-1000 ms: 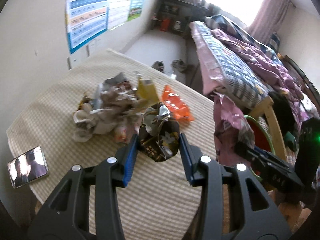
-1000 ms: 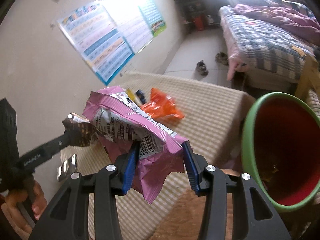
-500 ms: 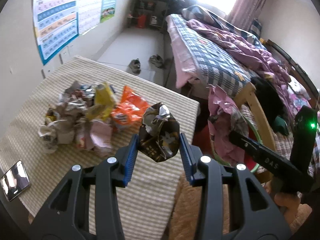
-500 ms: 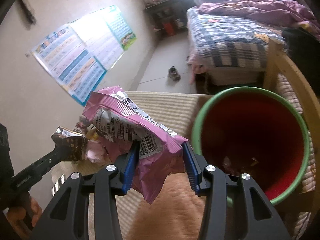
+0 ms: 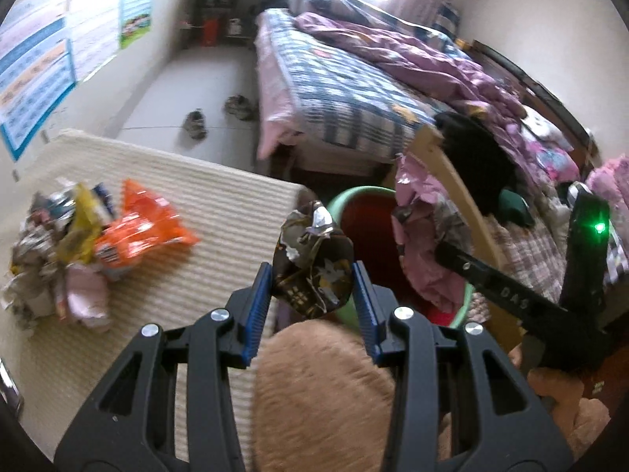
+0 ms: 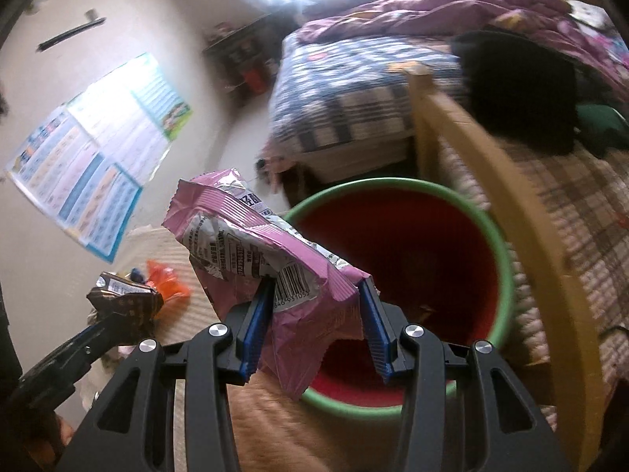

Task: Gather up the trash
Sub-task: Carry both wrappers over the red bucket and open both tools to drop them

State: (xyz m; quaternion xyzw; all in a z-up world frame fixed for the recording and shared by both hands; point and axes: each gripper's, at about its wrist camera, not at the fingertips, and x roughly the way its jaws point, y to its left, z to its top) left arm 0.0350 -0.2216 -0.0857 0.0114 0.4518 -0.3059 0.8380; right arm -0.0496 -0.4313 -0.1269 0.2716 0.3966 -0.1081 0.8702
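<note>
Black tool (image 5: 312, 295), blue ribbed pads (image 5: 257, 310)

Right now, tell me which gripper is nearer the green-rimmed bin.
Right. The right gripper holds the pink wrapper at the green-rimmed bin, over its near edge. The left gripper, gripping a dark wrapper, sits back by the table.

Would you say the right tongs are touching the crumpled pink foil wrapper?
Touching: the right wrist view shows the right tongs with both blue pads pressed against the crumpled pink foil wrapper.
</note>
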